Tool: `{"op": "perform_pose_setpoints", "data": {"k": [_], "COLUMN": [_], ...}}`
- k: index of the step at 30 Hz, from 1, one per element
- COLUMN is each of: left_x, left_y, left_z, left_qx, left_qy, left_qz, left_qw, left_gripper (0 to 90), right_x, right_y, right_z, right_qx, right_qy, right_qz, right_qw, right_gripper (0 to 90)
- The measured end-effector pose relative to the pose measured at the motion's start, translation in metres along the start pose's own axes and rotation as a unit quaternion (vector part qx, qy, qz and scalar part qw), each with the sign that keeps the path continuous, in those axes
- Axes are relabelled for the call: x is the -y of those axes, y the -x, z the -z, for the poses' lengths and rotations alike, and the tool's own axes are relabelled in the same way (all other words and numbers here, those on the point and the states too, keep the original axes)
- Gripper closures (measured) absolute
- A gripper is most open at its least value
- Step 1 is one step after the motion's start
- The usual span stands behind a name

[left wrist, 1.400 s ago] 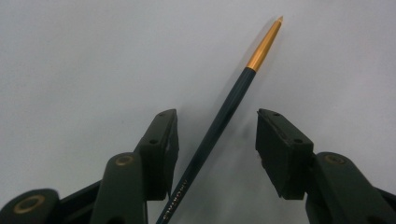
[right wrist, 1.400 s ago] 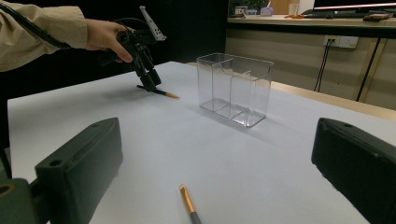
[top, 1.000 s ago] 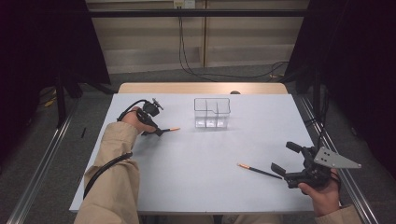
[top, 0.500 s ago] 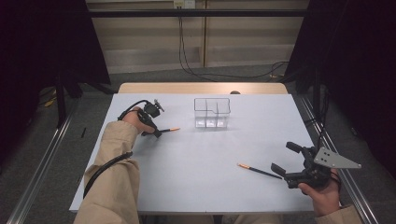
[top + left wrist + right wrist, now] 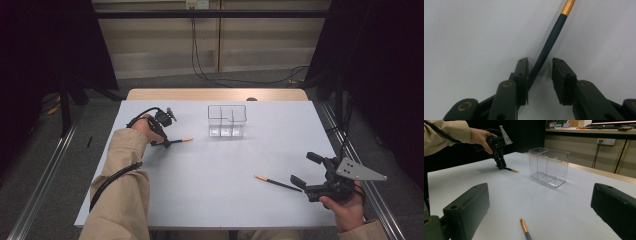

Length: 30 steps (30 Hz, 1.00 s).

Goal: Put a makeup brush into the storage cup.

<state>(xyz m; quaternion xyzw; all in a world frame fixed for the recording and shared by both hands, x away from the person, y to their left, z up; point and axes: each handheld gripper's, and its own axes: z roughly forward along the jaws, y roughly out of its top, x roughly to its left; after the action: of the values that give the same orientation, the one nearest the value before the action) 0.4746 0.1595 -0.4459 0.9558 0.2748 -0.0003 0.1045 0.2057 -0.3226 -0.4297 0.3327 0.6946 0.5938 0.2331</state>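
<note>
A dark pencil point(image 5: 551, 37) with a gold end lies on the white table point(image 5: 210, 190) between the jaws of my left gripper point(image 5: 540, 63). The jaws have just been closing. The left pad touches the pencil and the right pad stands a little apart from it. From above, this gripper point(image 5: 164, 144) points down at the pencil point(image 5: 179, 141) left of a clear box point(image 5: 227, 120). My right gripper point(image 5: 304, 169) is wide open near the front right, holding nothing. A second pencil point(image 5: 274, 182) lies just in front of it on the table.
The clear box point(image 5: 549, 166) has several compartments and stands upright at the middle back. The right gripper view has the second pencil point(image 5: 525, 230) low between its jaws and the left gripper point(image 5: 501, 166) far off. Floor rails run along both table sides.
</note>
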Motion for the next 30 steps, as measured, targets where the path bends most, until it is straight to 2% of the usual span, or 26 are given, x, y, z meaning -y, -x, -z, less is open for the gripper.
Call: {"op": "perform_pose_setpoints", "data": {"k": [8,14,24,26,30], "left_x": [0.0003,-0.0011,-0.0062,-0.0063,-0.0039], "left_y": [0.0019,0.0036,0.0067,0.0074,0.0064], "left_z": [0.0007,0.0003,0.0,-0.0005,0.0004], "left_qx": [0.003,0.008,-0.003,-0.004,-0.002], "left_qy": [-0.019,-0.03,-0.052,-0.049,-0.042], "left_qz": [0.0,0.0,-0.004,0.001,-0.005], "left_qw": [0.9998,0.9995,0.9986,0.9988,0.9991], "left_gripper": [74.8,83.4,84.2,84.3,84.4], "right_x": [0.0002,0.0002,0.0009,0.001,0.0009], "right_y": [0.0003,0.0003,0.0003,0.0,0.0008], "right_z": [0.0001,0.0001,-0.0007,-0.001,-0.0007], "right_qx": [0.001,0.001,-0.001,-0.002,-0.002], "right_qy": [-0.001,-0.001,-0.004,-0.005,-0.004], "right_qz": [0.001,0.002,0.003,0.004,0.002], "right_qw": [1.0,1.0,1.0,1.0,1.0], "right_gripper": [1.4,1.4,1.4,1.4,1.4]}}
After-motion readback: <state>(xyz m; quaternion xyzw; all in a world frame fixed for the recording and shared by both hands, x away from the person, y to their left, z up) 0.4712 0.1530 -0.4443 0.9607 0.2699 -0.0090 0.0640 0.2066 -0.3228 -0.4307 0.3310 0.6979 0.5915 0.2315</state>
